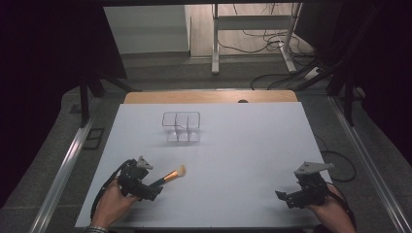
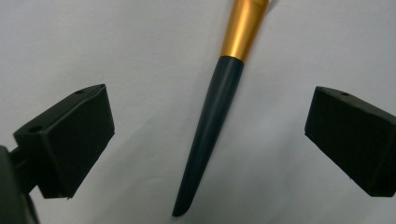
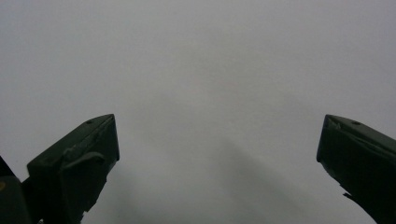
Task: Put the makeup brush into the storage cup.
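Note:
A makeup brush (image 1: 170, 176) with a dark handle, gold ferrule and pale bristles lies on the white table (image 1: 243, 141) at the front left. My left gripper (image 1: 156, 187) is open around the handle's end. In the left gripper view the dark handle (image 2: 210, 130) lies between the two spread jaws without touching either, and the gold ferrule (image 2: 243, 28) runs off the top. My right gripper (image 1: 282, 195) rests open at the front right with nothing between its jaws; the right gripper view has bare white table (image 3: 210, 93) ahead of it.
A clear plastic organiser (image 1: 181, 126) with compartments stands at the middle back of the table. A wooden strip (image 1: 209, 96) edges the far side. Beyond it are a desk frame (image 1: 252, 29) and cables on the floor.

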Action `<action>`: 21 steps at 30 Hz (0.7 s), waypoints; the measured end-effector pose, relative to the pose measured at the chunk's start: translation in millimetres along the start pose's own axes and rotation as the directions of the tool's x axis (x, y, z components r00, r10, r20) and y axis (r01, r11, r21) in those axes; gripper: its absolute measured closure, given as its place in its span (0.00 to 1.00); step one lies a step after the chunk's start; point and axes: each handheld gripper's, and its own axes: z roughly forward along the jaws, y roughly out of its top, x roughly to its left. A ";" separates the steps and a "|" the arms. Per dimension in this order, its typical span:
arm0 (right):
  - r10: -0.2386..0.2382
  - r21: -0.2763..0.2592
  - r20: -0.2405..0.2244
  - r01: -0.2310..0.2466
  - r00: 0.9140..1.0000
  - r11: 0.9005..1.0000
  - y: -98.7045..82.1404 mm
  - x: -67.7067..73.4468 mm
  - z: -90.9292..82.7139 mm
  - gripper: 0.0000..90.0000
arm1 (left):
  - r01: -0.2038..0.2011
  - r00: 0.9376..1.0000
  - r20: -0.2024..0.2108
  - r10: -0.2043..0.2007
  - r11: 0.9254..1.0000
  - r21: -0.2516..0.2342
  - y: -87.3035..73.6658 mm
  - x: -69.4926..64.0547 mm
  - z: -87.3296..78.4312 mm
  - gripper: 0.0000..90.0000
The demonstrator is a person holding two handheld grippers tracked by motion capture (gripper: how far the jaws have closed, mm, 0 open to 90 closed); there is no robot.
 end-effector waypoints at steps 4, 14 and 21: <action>0.000 0.000 0.001 0.000 1.000 1.000 -0.1 -0.1 -0.1 0.00 | -0.009 1.000 -0.001 0.010 1.000 0.009 4.0 -0.1 1.3 0.02; -0.008 0.002 0.003 0.008 1.000 1.000 -0.1 -0.1 0.4 0.00 | -0.037 0.999 0.013 0.037 0.998 0.041 14.9 0.1 7.1 0.03; -0.003 0.004 0.004 0.003 1.000 1.000 -0.1 0.2 0.4 0.00 | -0.064 0.998 0.018 0.063 0.996 0.058 24.5 -1.1 10.7 0.04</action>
